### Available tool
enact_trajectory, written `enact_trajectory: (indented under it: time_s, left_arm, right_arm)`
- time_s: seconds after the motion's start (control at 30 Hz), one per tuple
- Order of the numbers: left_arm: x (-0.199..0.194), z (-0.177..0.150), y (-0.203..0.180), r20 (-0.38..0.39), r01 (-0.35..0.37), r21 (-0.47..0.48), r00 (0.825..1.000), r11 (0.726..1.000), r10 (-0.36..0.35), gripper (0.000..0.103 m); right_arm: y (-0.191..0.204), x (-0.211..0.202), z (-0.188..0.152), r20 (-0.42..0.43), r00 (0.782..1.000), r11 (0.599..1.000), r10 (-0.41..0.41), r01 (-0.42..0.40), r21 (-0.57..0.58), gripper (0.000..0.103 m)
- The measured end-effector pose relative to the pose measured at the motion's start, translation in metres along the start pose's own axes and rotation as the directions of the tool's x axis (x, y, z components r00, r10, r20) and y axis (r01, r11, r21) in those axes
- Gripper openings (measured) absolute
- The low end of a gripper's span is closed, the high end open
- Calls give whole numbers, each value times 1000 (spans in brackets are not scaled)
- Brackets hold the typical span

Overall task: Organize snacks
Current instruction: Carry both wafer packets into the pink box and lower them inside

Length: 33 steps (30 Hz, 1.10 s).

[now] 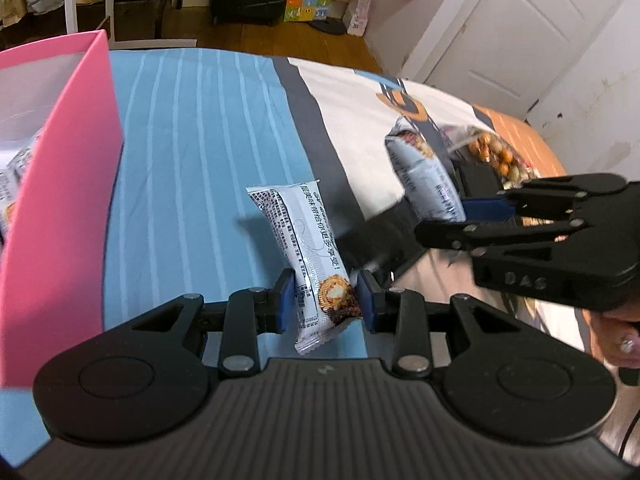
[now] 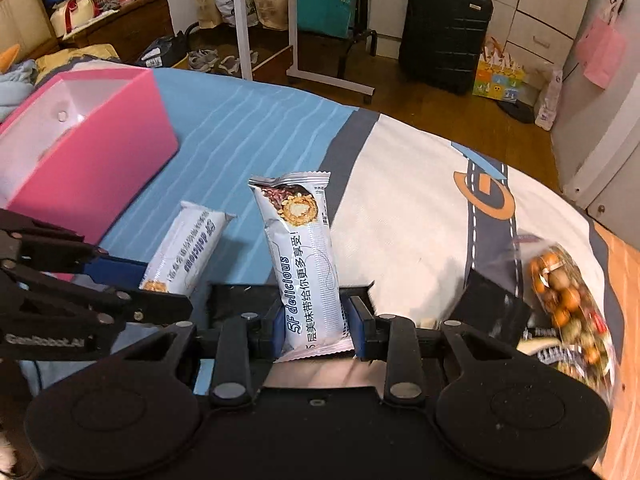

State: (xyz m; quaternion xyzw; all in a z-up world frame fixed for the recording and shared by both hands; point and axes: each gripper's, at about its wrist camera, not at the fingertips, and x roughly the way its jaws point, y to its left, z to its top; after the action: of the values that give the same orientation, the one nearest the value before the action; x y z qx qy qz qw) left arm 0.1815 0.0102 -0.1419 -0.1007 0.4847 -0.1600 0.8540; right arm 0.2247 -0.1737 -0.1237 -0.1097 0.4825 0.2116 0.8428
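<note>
Between left gripper [image 1: 325, 300] fingers, snack bar [image 1: 304, 248] clamped; right gripper [image 2: 314, 330] fingers clamp second bar [image 2: 306, 264].

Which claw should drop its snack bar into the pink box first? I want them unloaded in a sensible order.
Probably the left claw. It holds a white foil-wrapped snack bar right beside the pink cardboard box; the right claw, gripping its own white wrapped bar, sits farther from the box.

A bed [image 2: 400, 208] covered in a blue-striped, white and grey sheet carries an open pink rectangular cardboard box [image 2: 100, 160], far left of the right tongs [image 2: 316, 328], and a clear bag of round orange-brown snacks [image 2: 568, 296] lying to their right.
</note>
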Motion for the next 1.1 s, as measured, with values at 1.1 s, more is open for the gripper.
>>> enact_trajectory:
  time_s: [1.1]
  left_arm:
    - [-207, -7, 121, 123, -171, -205, 972, 964, 199, 32]
  right_arm:
    - [192, -67, 68, 160, 958, 897, 238, -153, -415, 36]
